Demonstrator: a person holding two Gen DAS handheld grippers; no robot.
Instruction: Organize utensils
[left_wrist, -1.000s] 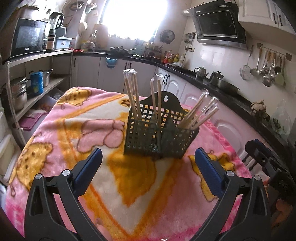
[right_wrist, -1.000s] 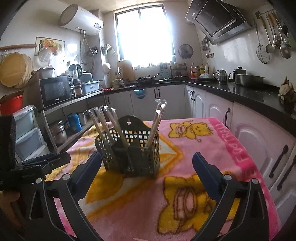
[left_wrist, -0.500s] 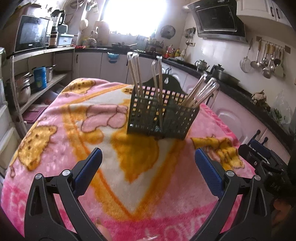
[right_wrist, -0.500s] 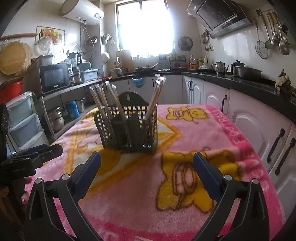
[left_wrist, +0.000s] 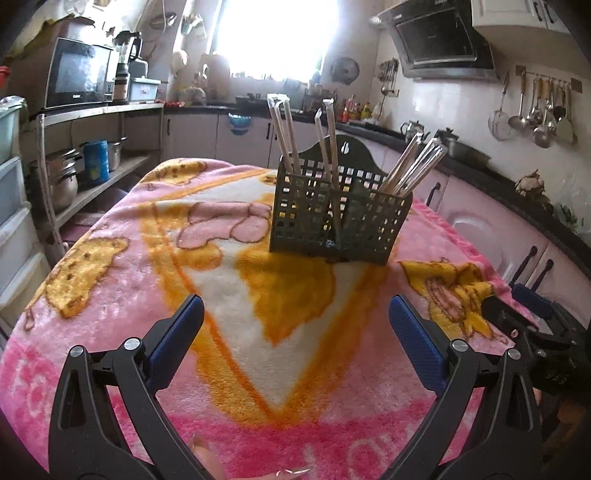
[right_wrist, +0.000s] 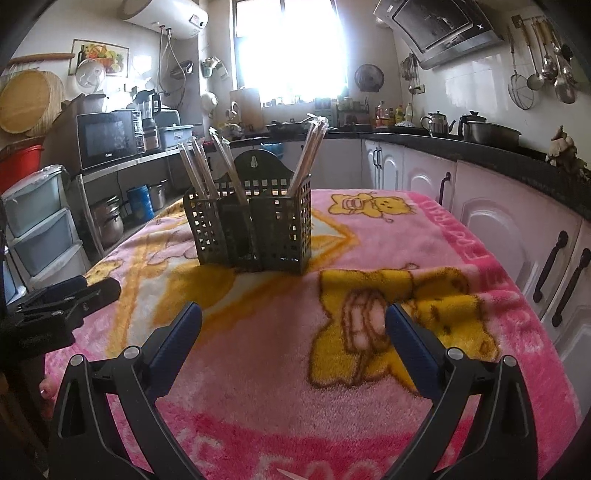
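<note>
While both of your grippers hang low over the near end of the pink blanket, neither one grasps anything: your left gripper has its blue pads spread wide with only blanket between them, and your right gripper stands just as released. Well ahead of both sits the dark mesh caddy, upright on the blanket, apart from either tool. Wrapped chopsticks stand in it in three bunches, one at the left end, one near the middle and one leaning out to the right; their lower ends are lost behind the mesh, so you cannot count them for certain. From your right wrist view the same caddy shows its dividers, though what lies at the bottom of each compartment is too dark to make out. Your left tool pokes in at that view's left edge, cut off by the frame, and your right tool shows the same way at the right edge of the left view. A fingertip peeps in at the bottom edge, mostly hidden.
</note>
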